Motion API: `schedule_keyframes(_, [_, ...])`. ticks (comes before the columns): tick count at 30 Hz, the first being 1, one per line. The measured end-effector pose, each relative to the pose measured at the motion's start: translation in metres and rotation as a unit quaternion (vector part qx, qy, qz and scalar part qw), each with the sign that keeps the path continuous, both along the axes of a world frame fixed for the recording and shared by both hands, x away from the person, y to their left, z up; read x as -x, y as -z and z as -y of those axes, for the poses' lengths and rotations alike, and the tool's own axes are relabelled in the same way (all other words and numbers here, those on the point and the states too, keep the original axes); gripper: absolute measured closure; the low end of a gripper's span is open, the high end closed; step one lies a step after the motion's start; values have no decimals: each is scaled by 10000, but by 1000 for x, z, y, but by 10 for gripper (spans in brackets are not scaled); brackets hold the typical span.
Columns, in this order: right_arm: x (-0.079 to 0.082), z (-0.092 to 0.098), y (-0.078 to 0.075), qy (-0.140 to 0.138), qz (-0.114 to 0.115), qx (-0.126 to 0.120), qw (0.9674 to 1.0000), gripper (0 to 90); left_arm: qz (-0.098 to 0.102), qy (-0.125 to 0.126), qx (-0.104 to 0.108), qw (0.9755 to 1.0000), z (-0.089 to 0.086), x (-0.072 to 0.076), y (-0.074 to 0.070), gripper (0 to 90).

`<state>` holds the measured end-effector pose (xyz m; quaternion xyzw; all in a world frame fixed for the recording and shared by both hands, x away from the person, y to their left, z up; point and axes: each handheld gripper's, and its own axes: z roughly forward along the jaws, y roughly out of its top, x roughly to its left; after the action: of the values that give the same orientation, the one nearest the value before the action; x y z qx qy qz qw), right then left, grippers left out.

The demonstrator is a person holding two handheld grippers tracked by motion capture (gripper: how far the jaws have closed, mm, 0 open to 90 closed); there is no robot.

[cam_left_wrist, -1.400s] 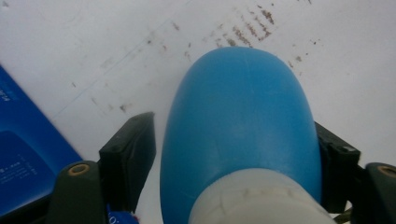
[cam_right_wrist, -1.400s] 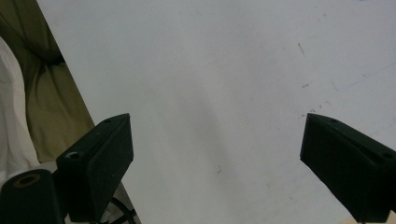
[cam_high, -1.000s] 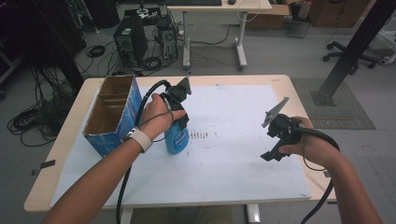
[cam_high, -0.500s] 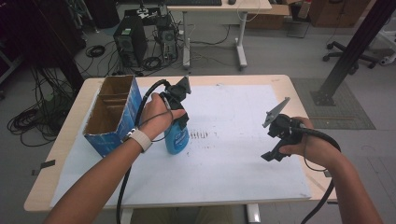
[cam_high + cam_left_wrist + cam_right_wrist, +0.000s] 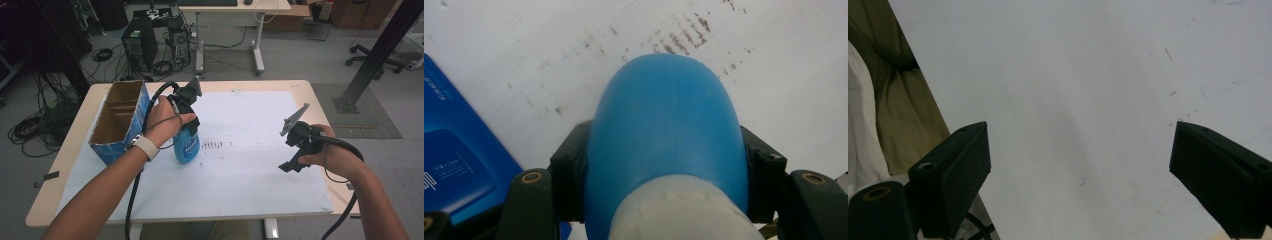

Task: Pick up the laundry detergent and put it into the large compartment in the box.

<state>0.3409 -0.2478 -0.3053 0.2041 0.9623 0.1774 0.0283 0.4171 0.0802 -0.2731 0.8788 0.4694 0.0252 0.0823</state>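
Left gripper [image 5: 659,200] clamped on the blue bottle [image 5: 187,145], upright on the surface [image 5: 250,180] beside the cardboard box [image 5: 117,122]; risk: rounded shoulder slips from pads when lifted; right gripper [image 5: 1080,165] spread, empty.

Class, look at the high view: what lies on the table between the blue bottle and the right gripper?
Only bare white table sheet with faint dark marks beside the blue bottle; no objects before the right gripper.
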Motion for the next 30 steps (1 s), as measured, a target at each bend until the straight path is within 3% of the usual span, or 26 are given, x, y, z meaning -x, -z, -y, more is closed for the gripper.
schedule_keyframes(16, [2, 0, -3, 26, 25, 0, 10000, 97, 50, -100, -14, 9999, -4, 4, -16, 372])
schedule_keyframes(30, [1, -2, -4, -30, 68, -9, 10000, 97, 151, -156, -35, 9998, -10, 8, -41, 372])
